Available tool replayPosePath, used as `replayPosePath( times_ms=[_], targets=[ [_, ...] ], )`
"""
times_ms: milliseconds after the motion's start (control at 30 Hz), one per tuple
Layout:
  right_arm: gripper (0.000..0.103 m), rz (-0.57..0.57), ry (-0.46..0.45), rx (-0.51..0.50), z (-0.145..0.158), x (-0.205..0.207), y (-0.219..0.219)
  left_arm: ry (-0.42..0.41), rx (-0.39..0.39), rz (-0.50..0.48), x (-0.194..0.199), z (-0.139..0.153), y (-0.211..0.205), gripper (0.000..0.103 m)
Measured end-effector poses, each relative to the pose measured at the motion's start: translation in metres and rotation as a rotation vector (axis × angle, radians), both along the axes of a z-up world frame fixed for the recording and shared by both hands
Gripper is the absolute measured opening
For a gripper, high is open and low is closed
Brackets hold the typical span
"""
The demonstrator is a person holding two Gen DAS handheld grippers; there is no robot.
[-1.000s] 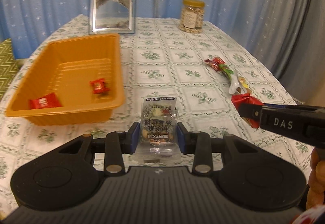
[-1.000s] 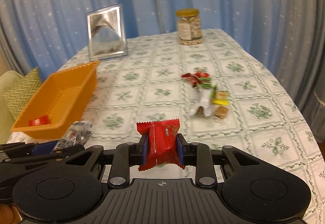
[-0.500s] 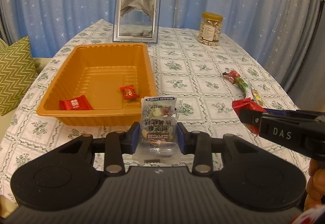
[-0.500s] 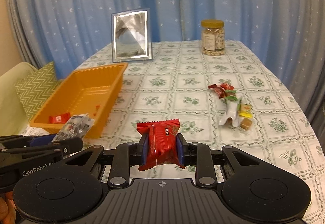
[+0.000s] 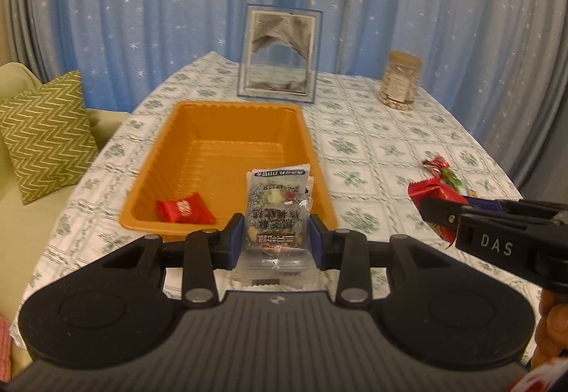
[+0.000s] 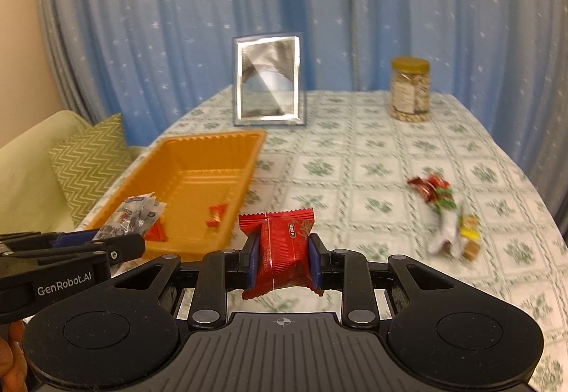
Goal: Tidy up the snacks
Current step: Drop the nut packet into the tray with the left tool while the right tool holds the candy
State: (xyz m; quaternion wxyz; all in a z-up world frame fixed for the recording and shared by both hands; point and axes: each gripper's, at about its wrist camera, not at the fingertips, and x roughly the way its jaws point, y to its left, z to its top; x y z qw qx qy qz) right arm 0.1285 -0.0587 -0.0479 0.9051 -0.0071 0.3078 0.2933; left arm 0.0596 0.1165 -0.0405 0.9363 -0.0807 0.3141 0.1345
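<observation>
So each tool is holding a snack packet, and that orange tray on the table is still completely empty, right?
Not quite. Each tool does hold a packet: the left tool a clear one, the right tool a red one. But the orange tray is not empty: the right wrist view shows small red snacks lying inside it.

The right gripper [image 5: 431,214], seen from the left wrist view, bears the white letters "DAS" on its black side. The left gripper [image 6: 136,244], seen from the right wrist view, bears the white brand "GenRobot.AI" on its black body. The clear nut packet [image 5: 277,214] clamped in the left gripper carries printed Chinese characters, upside down and too small to read. The red snack packet [image 6: 282,246] in the right gripper has a small dark label with unreadable print. The label on the jar [image 6: 410,93] is too blurred to read.
</observation>
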Motion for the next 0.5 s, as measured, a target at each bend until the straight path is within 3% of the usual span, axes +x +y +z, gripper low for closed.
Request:
replayPosePath(
  times_ms=[500],
  targets=[
    [0.029, 0.113, -0.034, -0.005, 0.008, 0.03, 0.065, -0.01, 0.036, 0.02, 0.021, 0.008, 0.055, 0.034]
  ],
)
